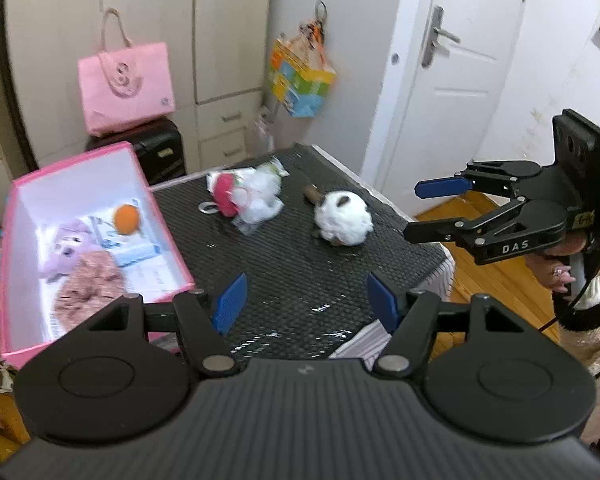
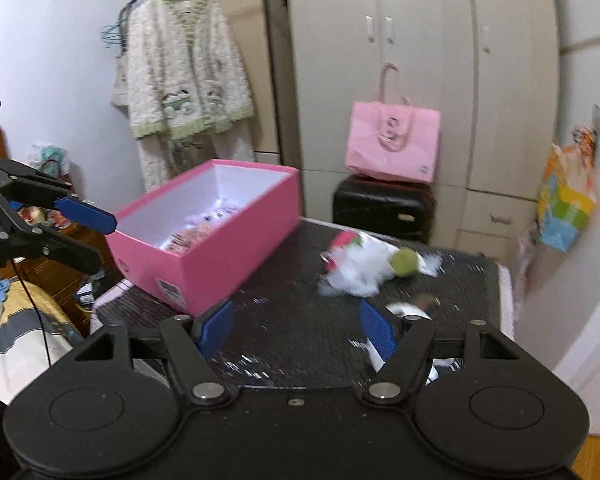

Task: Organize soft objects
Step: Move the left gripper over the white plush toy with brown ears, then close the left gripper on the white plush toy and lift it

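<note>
- Resting on the black mat (image 1: 300, 264), the pink box (image 1: 168, 236) was taken as landmark; a purple plush (image 1: 66, 248), an orange ball (image 1: 125, 219) and a brown fuzzy piece (image 1: 88, 292) were seen inside it.
- A red-and-white plush bundle (image 1: 244, 196) was seen beside the box, a white fluffy toy (image 1: 343, 218) farther from it.
- The left gripper (image 1: 304, 300) was held spread and empty near the box.
- The right gripper (image 2: 296, 330) was likewise held spread, nothing pinched, beside the box.
</note>
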`<state>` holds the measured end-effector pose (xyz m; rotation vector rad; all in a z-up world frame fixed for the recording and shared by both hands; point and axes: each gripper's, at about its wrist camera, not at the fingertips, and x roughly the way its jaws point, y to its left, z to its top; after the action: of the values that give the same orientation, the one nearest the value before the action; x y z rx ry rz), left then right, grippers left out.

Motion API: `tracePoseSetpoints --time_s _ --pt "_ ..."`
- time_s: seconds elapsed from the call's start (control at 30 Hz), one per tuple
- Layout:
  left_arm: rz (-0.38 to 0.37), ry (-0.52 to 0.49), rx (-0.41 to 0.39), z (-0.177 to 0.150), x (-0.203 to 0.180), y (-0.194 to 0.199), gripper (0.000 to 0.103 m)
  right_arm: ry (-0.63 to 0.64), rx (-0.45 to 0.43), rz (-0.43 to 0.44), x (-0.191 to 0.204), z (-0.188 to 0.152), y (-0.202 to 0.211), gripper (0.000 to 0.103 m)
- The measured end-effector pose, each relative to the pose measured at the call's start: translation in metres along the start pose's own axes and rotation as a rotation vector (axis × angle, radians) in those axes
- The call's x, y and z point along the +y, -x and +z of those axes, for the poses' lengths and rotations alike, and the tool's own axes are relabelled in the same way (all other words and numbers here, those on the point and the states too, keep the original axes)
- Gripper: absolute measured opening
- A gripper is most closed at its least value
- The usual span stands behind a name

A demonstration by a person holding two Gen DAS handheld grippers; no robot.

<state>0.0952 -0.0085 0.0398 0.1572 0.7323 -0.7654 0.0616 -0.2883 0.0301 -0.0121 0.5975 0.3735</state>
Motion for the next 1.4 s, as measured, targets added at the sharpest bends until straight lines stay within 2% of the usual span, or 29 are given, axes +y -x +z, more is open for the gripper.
tracePoseSetpoints --time_s 0.27,0.47,0.63,0.77,1.0,1.13,1.3,1.4 --pt "-0.070 0.021 0.077 -0.002 -0.010 -0.067 0.066 0.005 -0.023 -0.073 -0.020 -0.038 -0.011 0.075" --pt "-0.049 0.004 0.039 -0.004 -0.019 -0.109 0.066 0.036 -0.041 -0.106 -0.036 -0.059 -0.028 0.077" --pt "-0.053 0.018 -0.001 0.001 -0.022 -0.142 0.066 -0.037 -0.059 -0.117 -0.061 -0.074 -0.054 0.077" --pt "-0.072 0.050 -0.025 0.007 -0.021 -0.169 0.066 -0.042 -0.086 -0.115 -0.073 -0.079 -0.076 0.077" --pt "-0.094 0.078 -0.070 0.020 -0.018 -0.206 0.066 0.031 -0.062 -0.136 -0.070 -0.076 -0.102 0.077" --pt "-0.130 0.091 -0.073 0.027 -0.019 -0.221 0.066 0.063 -0.048 -0.135 -0.070 -0.071 -0.110 0.077" --pt "-0.104 0.068 -0.087 0.029 -0.022 -0.238 0.066 0.029 -0.023 -0.119 -0.079 -0.067 -0.121 0.077" --pt "-0.117 0.066 -0.099 0.032 -0.022 -0.244 0.066 -0.005 -0.010 -0.106 -0.085 -0.067 -0.126 0.077"
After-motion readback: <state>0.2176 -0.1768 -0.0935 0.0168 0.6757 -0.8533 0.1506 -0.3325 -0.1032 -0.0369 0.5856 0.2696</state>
